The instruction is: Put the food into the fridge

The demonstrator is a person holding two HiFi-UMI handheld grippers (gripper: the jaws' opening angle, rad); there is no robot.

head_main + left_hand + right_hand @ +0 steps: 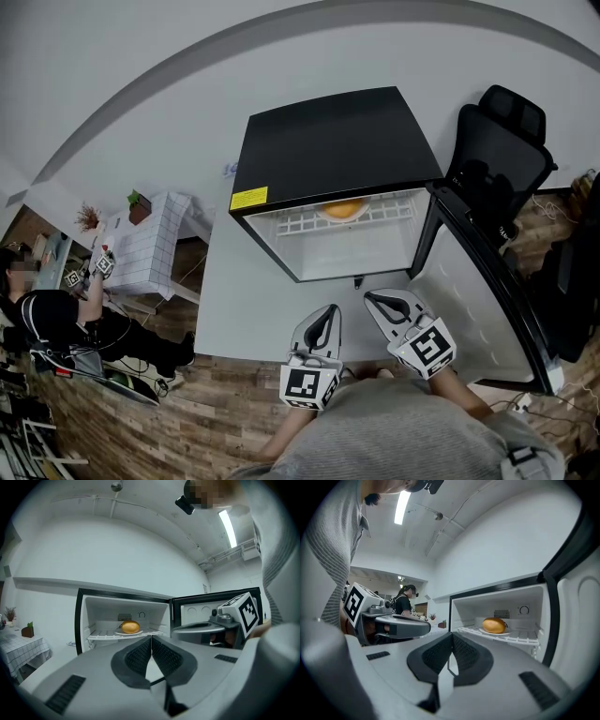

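The left tool (330,309) and the right tool (373,298) are both pressed together, empty, in front of the open fridge (337,141). The bun (343,208) sits on a plate (506,633) on the fridge's shelf (300,221).

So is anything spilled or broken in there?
No, nothing stands out. The bun sits on its plate on the wire shelf, the fridge door is open, and the left claw and right claw are shut, empty.
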